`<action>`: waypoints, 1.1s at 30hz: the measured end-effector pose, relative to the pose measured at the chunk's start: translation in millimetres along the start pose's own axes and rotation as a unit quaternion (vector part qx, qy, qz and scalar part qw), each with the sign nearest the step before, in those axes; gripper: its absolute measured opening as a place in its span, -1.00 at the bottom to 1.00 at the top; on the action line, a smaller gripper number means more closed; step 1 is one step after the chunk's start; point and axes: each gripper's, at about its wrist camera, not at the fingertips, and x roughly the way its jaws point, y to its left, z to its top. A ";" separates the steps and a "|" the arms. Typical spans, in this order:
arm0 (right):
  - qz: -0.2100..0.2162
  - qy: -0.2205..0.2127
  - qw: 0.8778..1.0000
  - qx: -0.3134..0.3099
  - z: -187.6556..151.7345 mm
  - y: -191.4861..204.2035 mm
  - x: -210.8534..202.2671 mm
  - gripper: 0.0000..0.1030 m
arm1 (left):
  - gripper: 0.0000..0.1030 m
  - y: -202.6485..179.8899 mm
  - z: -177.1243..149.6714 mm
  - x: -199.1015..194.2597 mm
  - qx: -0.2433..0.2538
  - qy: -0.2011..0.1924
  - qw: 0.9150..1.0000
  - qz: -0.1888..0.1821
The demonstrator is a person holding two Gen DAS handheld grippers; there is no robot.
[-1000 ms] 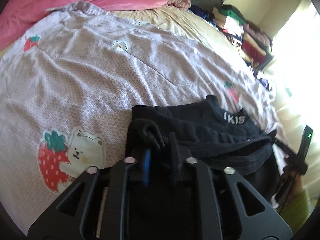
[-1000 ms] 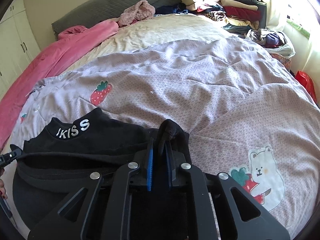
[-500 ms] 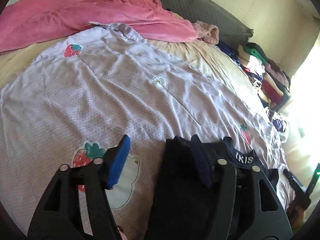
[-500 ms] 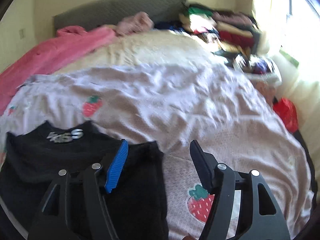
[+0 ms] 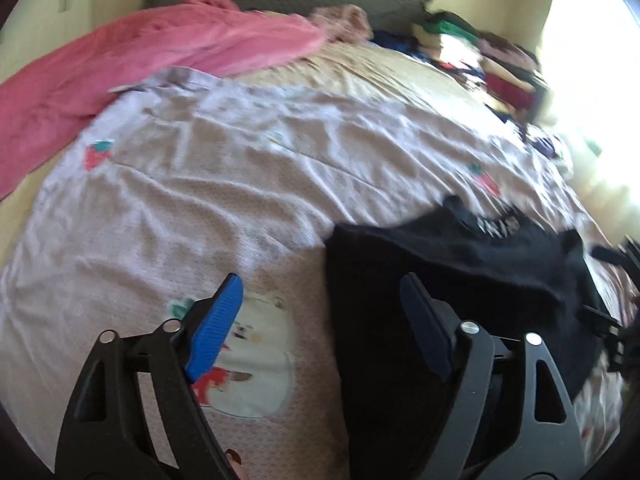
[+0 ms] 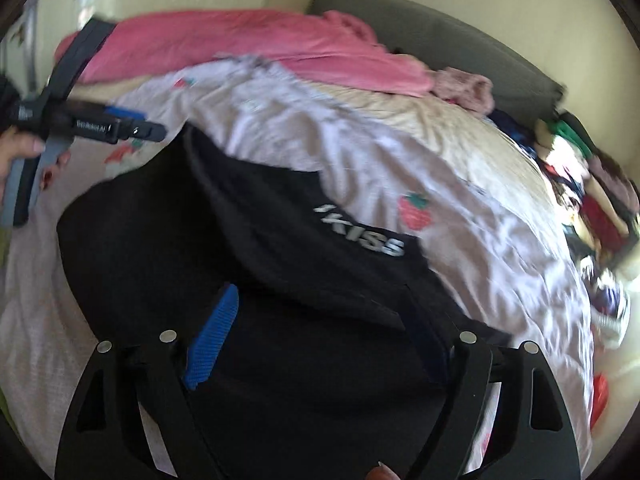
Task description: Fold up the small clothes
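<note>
A black garment (image 5: 440,256) with white "KISS" lettering (image 6: 360,236) lies in a folded heap on the lilac quilt (image 5: 224,184). My left gripper (image 5: 320,304) hangs just above its left edge. Its jaws are opening; one blue pad (image 5: 216,320) is over the bear print and the other finger is over the black cloth, gripping nothing. My right gripper (image 6: 320,300) hovers over the middle of the garment (image 6: 168,248), jaws opening too, with cloth below them but not pinched. The right wrist view also shows the left gripper (image 6: 132,132) at the upper left, held by a hand (image 6: 16,152).
A pink blanket (image 5: 152,52) lies across the far side of the bed, before a grey headboard (image 6: 432,40). Stacked folded clothes (image 5: 500,68) sit at the far right corner. A beige sheet (image 6: 440,120) shows beyond the quilt. Bright window light washes out the right side.
Both grippers were shut on folds of the black garment; they have let go and opened wide. The right gripper swung and rolled over the garment. The left gripper tilted a little.
</note>
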 end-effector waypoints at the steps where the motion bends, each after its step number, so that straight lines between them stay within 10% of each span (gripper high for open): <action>1: -0.012 0.008 1.000 -0.022 4.2 9.0 9.1 0.58 | 0.44 -0.5 -1.9 1.8 0.000 0.000 1.000 -0.005; 5: -0.025 0.023 0.998 -0.061 12.6 21.5 33.8 0.36 | 0.44 -3.6 -4.5 8.5 -0.010 0.005 0.999 -0.035; 7: -0.013 0.036 0.998 -0.060 17.1 20.6 44.8 -0.63 | 0.44 -5.5 -4.7 11.0 -0.010 0.007 0.999 -0.032; 8: -0.009 0.042 0.998 -0.056 20.1 19.1 50.1 -0.79 | 0.44 -5.9 -4.5 11.8 -0.011 0.007 0.999 -0.034; 13: -0.007 0.034 0.999 -0.042 35.8 12.8 61.3 -0.89 | 0.47 -5.5 -5.0 16.4 -0.019 0.009 0.999 -0.048; 18: -0.014 0.031 0.999 -0.031 48.6 -0.2 75.4 -0.89 | 0.47 -4.2 -5.6 22.4 -0.026 0.014 0.998 -0.049; 23: -0.060 0.053 0.997 -0.009 47.4 -13.5 98.1 -0.02 | 0.48 -2.1 -4.8 26.5 -0.040 0.013 0.997 -0.058; 33: -0.101 -0.016 0.964 0.244 -18.1 -140.6 15.9 0.28 | 0.47 -3.1 -4.8 32.7 -0.064 0.013 0.994 -0.086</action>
